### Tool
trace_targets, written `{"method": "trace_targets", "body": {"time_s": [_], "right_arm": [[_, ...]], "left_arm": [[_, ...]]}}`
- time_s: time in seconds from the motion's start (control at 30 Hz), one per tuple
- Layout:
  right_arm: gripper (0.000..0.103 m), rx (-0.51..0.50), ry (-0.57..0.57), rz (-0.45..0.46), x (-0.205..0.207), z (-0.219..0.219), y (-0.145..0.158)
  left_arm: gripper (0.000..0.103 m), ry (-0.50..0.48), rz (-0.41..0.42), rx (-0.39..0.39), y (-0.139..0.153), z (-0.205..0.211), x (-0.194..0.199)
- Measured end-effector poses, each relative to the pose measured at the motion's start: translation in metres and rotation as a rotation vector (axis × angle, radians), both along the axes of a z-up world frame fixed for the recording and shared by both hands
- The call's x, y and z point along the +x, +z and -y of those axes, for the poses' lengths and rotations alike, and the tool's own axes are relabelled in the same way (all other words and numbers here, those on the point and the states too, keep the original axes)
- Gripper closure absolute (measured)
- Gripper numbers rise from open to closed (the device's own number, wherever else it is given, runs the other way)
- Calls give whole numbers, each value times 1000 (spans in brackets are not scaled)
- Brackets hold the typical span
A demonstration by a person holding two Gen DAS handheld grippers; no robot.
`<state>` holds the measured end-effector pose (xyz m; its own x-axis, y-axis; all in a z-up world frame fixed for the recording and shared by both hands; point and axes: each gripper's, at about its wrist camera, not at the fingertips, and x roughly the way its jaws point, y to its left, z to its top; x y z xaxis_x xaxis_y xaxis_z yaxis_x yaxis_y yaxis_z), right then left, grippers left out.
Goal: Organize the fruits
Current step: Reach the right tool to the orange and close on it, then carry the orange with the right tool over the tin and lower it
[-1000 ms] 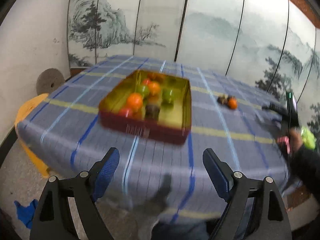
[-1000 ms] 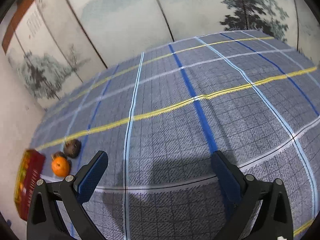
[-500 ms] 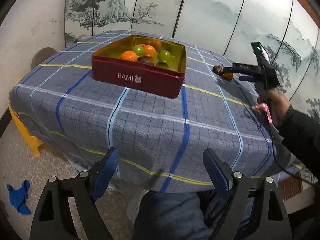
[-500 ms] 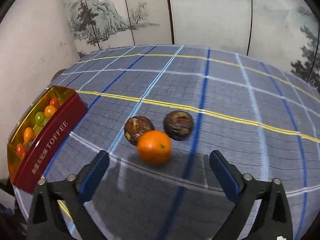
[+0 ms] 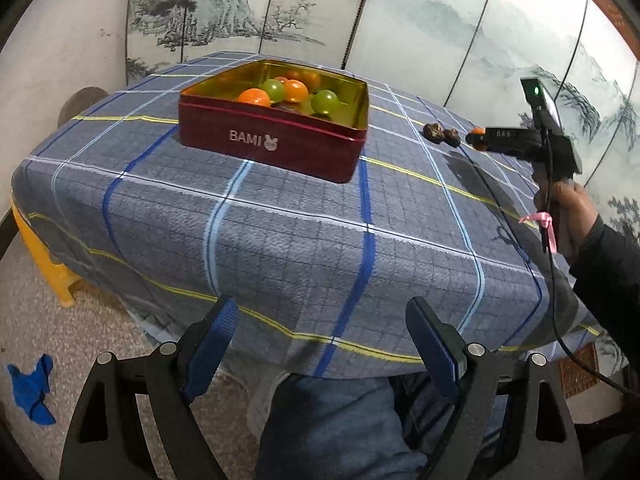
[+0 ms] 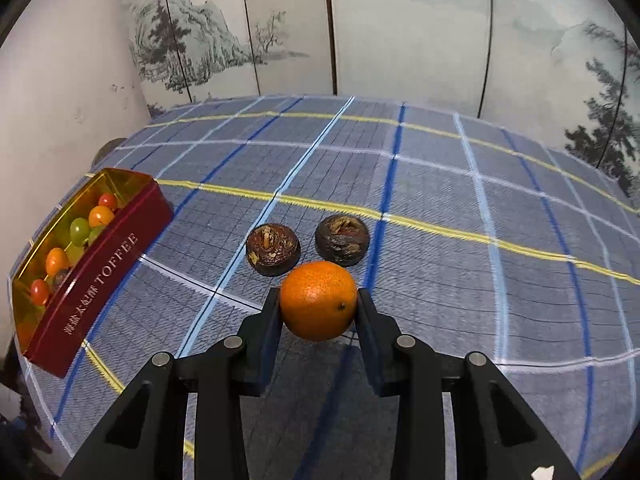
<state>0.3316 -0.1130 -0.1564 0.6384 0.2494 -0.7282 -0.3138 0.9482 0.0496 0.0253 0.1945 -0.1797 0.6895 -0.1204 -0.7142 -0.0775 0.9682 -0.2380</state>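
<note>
Left tongs [image 5: 322,328]: pads apart, nothing between them, held off the near edge of the table [image 5: 280,240], over the person's lap. Ahead of them and slightly left sits the red tin [image 5: 272,144], marked BAMI on the near wall, gold inside, holding small orange and green fruits [image 5: 296,90]. Far left on the floor below these tongs, a blue rag [image 5: 30,388]; a yellow stool [image 5: 52,268] shows under the cloth edge. Ahead and to the right of the left tongs, two dark fruits [image 5: 442,135] lie on the cloth, just beside the tip of the right tongs [image 6: 318,300]. A hand [image 5: 568,208] at the right grips that tool's handle. Right wrist view: tin far left of the right tongs, side wall reading TOFFEE. The jaws have just been closing and now stand clamped on an orange [image 6: 318,300], one pad on each side of it, at cloth level; whether the orange is touching the cloth I cannot tell. The two dark fruits sit just beyond the orange, one ahead-left, one straight ahead, close to it but apart from each other. A painted screen [image 6: 400,28] stands behind the table.
</note>
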Motion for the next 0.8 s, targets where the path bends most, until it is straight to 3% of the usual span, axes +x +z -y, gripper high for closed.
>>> {"method": "trace_targets", "body": {"time_s": [0.43,0.8], "right_arm": [[70,-38,2,69,-17,-39,46],[70,-56,38,67,-30,-74,56]], "left_arm": [[17,24,-6,-12,-1,-2,-4],[17,41,-15,-42,-6,-11,-7]]}}
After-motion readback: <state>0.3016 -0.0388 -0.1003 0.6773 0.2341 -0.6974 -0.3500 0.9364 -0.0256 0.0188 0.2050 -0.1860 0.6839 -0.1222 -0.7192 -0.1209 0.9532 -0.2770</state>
